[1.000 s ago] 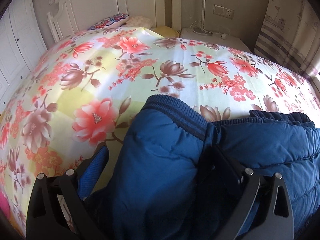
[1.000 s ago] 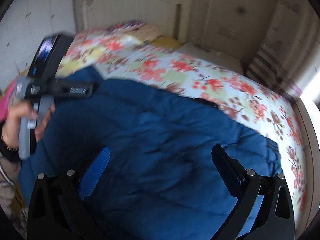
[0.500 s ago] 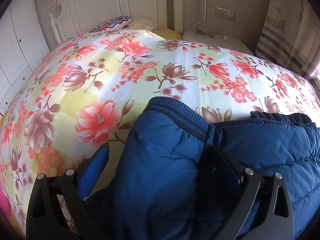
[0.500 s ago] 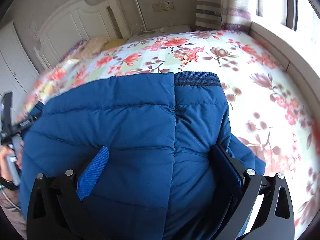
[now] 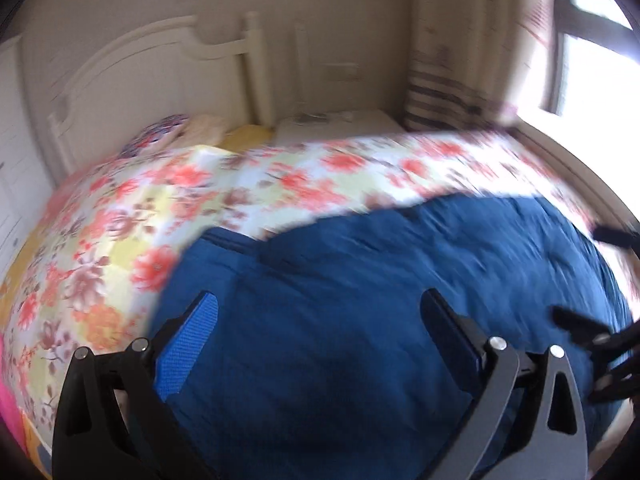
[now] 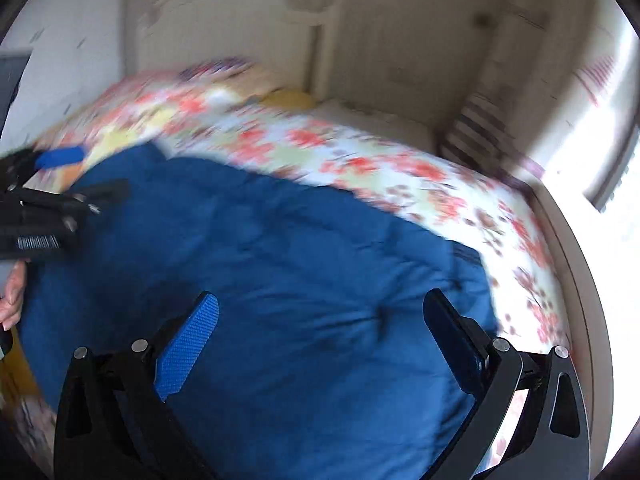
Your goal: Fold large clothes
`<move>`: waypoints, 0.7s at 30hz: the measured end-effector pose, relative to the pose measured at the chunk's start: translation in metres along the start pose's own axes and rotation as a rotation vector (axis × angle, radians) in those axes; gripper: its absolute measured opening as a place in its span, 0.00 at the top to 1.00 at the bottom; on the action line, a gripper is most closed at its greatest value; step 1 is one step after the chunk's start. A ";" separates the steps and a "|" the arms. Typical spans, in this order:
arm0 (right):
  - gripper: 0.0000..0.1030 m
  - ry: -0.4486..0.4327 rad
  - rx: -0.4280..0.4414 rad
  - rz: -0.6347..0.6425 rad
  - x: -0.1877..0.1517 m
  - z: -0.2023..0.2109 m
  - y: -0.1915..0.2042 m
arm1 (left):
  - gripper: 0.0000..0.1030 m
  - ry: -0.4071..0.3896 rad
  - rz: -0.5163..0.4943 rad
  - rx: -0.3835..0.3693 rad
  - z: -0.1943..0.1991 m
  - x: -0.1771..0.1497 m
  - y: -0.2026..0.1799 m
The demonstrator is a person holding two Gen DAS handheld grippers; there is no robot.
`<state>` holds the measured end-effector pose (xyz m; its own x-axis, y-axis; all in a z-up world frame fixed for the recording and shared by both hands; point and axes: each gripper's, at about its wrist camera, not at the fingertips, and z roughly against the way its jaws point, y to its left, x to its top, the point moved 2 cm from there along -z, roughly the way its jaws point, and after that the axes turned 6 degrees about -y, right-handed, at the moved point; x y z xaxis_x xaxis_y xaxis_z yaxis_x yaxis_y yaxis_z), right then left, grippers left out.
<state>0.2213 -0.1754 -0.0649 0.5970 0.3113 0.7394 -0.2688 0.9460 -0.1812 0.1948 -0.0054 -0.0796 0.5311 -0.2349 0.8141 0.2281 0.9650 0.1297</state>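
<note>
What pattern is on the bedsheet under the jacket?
The bedsheet has red-pink flowers on pale yellow and white, clearest in the left wrist view.

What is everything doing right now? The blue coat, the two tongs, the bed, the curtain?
Blue coat: lying spread flat on the bed, puffy, not in either tongs.
Left tongs: open, above the coat, holding nothing.
Right tongs: open, above the coat, holding nothing.
Bed: covered by a flowered sheet, coat on top.
Curtain: hanging beside the bright window.
</note>
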 end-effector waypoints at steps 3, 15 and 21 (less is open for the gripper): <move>0.05 0.044 0.032 0.077 -0.021 -0.027 0.025 | 0.02 0.003 -0.079 0.051 -0.023 -0.039 -0.017; 0.05 0.012 -0.100 -0.203 -0.033 -0.007 -0.074 | 0.02 -0.027 0.057 0.172 0.006 -0.043 0.048; 0.05 0.053 -0.056 -0.424 -0.066 -0.030 -0.128 | 0.02 0.029 0.255 0.115 -0.019 -0.066 0.107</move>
<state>0.2389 -0.3145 -0.1093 0.6844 -0.1031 0.7218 0.0489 0.9942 0.0957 0.2001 0.1106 -0.1300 0.5833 0.0159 0.8121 -0.0097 0.9999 -0.0126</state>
